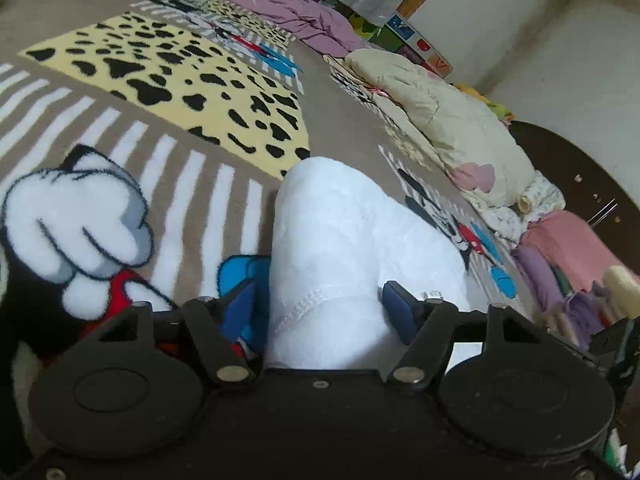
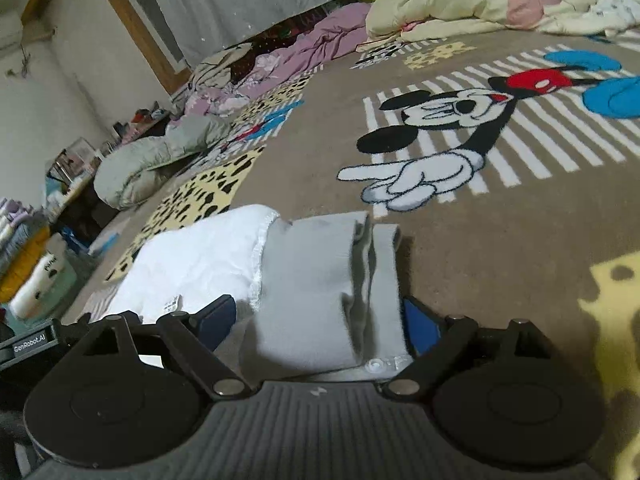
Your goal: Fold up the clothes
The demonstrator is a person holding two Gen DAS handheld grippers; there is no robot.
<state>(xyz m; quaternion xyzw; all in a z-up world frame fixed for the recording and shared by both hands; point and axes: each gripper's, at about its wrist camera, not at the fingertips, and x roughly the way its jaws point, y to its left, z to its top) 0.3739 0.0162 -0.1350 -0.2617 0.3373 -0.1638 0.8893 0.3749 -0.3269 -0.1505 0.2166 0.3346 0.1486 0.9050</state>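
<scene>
1. White garment (image 1: 332,240): soft, matt cloth with a stitched hem.
2. Its grey part (image 2: 316,280): smooth, matt knit.
3. Blanket (image 1: 180,80) underneath: fuzzy, plush pile.
4. Left gripper (image 1: 320,308): matt black plastic, shiny metal rivets.
5. Right gripper (image 2: 320,320): the same, with a ribbed grey plastic body.

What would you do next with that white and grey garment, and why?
Probably lay it flat. Both the left gripper and the right gripper have the white and grey garment between their fingers, bunched over the patterned rug.
</scene>
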